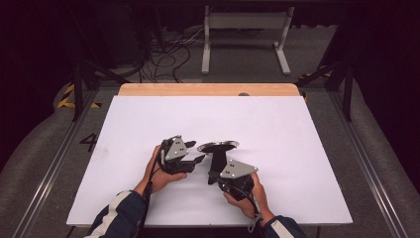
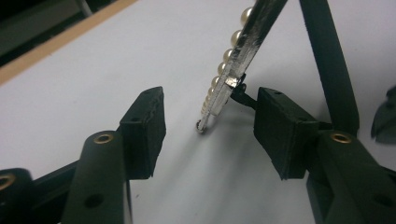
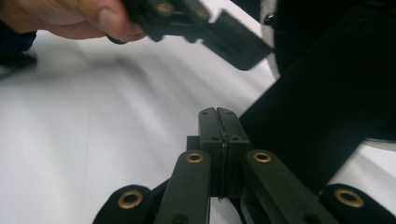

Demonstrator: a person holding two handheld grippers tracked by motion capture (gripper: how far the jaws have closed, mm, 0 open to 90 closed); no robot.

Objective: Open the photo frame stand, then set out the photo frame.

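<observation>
The jaws of the left gripper are seen apart, and nothing is pressed by their pads. Between them, closer to the right-hand pad in the left gripper view, the lower end of a thin metal strip is found, with a row of pearl-like beads along one side. The strip is tilted, and its lowest tip is placed on or just above the white board; which of the two cannot be told. A small black part is seen touching the strip near the right-hand pad.

The jaws of the right gripper are pressed together in the right gripper view; a very thin edge seems to be pinched between the pads, but what it is cannot be told. Just beside them a black stand is seen.

In the high view the left gripper and the right gripper are held near each other, in the middle of the board toward its near edge, with the black stand between them. The white board is laid on a wooden table.
</observation>
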